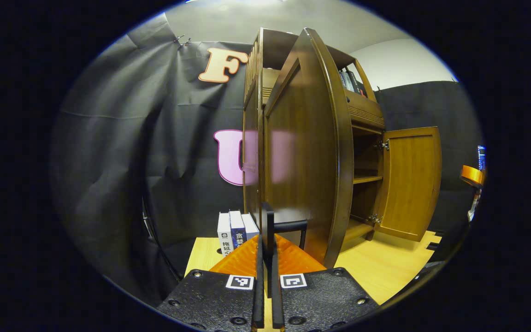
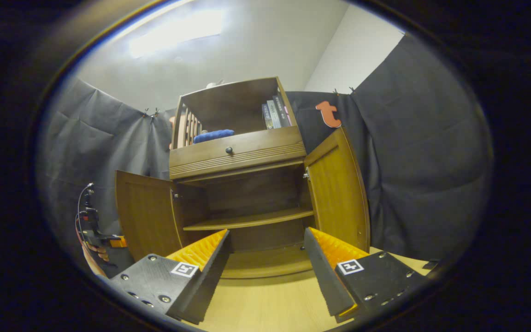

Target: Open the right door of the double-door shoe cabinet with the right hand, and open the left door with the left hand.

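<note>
The left claw (image 1: 266,258) is pinched narrow on the thin black handle (image 1: 270,228) of the rigid brown wooden left door (image 1: 304,152), which stands swung open just ahead. The right claw (image 2: 265,272) gapes wide and empty; the glossy wooden right door (image 2: 337,193) stands open beyond it, to the right. Both panels look stiff, light on their hinges, and best gripped by the handle.

A bright ceiling light (image 2: 178,30) glared at the top of the right gripper view and washed out the ceiling around it. The cabinet's (image 2: 242,152) lower compartment lay in shadow, while the open right door (image 2: 339,193) and the worktop (image 2: 270,304) caught warm light. In the left gripper view the glossy left door (image 1: 302,152) carried a soft pink reflection. Fisheye distortion bowed straight edges toward the rims, where both views dimmed.
</note>
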`<action>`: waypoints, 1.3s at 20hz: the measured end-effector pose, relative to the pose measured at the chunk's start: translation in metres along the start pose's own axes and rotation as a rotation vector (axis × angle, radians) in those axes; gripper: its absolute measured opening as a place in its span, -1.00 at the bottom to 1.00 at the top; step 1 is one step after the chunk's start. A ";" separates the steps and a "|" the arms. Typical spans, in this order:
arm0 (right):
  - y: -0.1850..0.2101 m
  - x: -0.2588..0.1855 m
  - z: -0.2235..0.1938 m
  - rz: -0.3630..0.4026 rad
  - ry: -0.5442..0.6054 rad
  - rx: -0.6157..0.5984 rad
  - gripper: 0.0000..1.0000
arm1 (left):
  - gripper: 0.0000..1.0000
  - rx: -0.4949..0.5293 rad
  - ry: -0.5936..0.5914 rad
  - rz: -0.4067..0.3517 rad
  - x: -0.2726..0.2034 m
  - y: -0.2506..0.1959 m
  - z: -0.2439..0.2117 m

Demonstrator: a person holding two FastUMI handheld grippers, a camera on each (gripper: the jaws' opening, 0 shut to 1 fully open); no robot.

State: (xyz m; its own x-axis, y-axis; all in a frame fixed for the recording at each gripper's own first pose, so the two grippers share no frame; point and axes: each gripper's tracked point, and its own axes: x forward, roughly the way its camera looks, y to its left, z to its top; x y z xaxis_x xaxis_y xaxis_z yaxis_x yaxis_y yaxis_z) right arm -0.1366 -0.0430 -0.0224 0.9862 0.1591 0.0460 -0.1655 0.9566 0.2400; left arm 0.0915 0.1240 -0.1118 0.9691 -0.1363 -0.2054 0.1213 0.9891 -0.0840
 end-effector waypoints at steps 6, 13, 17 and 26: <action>-0.014 -0.003 0.001 -0.023 -0.017 0.005 0.91 | -0.54 0.038 0.021 0.052 -0.010 0.005 -0.012; -0.016 -0.006 0.001 -0.027 -0.021 0.009 0.82 | 0.21 0.042 0.013 0.172 -0.022 0.023 -0.014; -0.026 -0.010 0.003 -0.041 -0.025 0.019 0.91 | 0.59 0.035 -0.006 0.228 -0.042 0.027 -0.010; -0.013 -0.016 0.011 0.043 -0.012 -0.020 0.92 | 0.89 0.072 -0.095 0.360 -0.096 0.003 0.038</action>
State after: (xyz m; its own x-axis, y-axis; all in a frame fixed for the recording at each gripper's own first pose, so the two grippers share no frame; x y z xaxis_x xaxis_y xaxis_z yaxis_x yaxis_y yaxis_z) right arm -0.1502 -0.0601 -0.0159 0.9781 0.1970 0.0673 -0.2071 0.9537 0.2181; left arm 0.0071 0.1417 -0.0556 0.9677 0.2231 -0.1176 -0.2191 0.9746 0.0461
